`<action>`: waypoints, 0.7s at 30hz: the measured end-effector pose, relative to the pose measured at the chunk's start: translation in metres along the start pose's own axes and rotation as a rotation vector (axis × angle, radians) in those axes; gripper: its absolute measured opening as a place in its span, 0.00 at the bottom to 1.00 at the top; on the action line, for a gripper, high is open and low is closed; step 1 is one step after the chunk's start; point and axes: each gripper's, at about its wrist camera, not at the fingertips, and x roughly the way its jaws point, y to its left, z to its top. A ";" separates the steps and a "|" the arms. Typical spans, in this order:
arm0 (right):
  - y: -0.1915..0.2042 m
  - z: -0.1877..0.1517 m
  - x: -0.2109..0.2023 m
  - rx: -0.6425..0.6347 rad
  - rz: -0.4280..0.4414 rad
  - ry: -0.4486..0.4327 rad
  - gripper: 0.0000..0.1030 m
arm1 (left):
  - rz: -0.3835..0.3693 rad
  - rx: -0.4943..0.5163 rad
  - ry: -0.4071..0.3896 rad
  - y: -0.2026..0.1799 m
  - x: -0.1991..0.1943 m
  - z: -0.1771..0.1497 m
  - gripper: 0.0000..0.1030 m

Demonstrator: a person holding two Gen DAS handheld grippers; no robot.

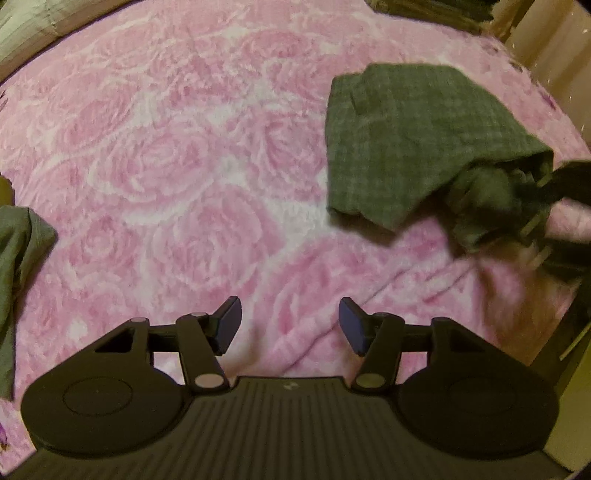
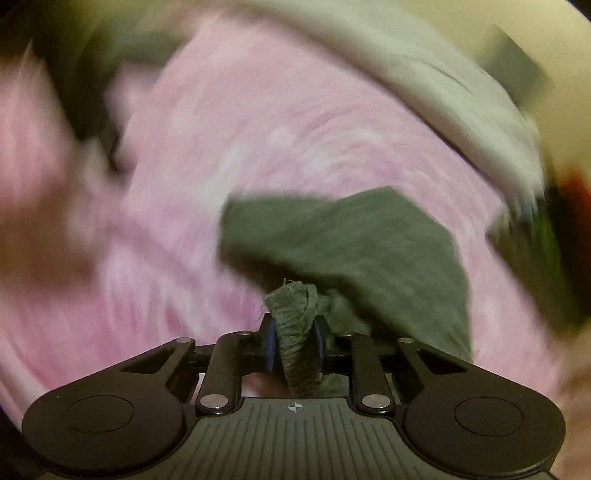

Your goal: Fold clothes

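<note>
A dark green checked garment (image 1: 413,144) lies on the pink rose-patterned blanket (image 1: 177,147) at the right of the left wrist view. Its near right corner is bunched and lifted where the blurred right gripper (image 1: 546,206) has hold of it. My left gripper (image 1: 290,323) hangs open over bare blanket, well short of the garment, nothing between its blue pads. In the blurred right wrist view, my right gripper (image 2: 294,345) is shut on a pinched fold of the green garment (image 2: 354,251), which spreads out ahead over the blanket (image 2: 258,140).
Another green cloth (image 1: 18,266) lies at the left edge of the blanket. A pale grey-green fabric (image 2: 443,92) runs along the far side in the right wrist view. Dark folded items (image 1: 436,11) sit beyond the blanket's far right corner, beside a beige surface (image 1: 554,48).
</note>
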 end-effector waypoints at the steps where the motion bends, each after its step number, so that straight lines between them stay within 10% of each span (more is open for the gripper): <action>1: -0.026 0.007 -0.015 0.148 0.027 -0.042 0.17 | -0.002 0.001 -0.008 0.001 0.000 0.002 0.53; 7: -0.182 -0.015 -0.089 0.811 0.052 -0.277 0.17 | -0.022 0.061 -0.096 -0.014 -0.004 0.032 0.53; 10: -0.232 -0.045 -0.099 1.005 0.017 -0.262 0.17 | -0.035 0.107 -0.124 -0.031 0.004 0.046 0.53; 15: -0.259 -0.077 -0.094 1.115 0.038 -0.211 0.16 | -0.066 0.182 -0.142 -0.071 0.020 0.065 0.53; 21: -0.257 -0.027 -0.108 0.977 0.213 -0.266 0.16 | -0.075 0.137 -0.147 -0.089 0.017 0.071 0.53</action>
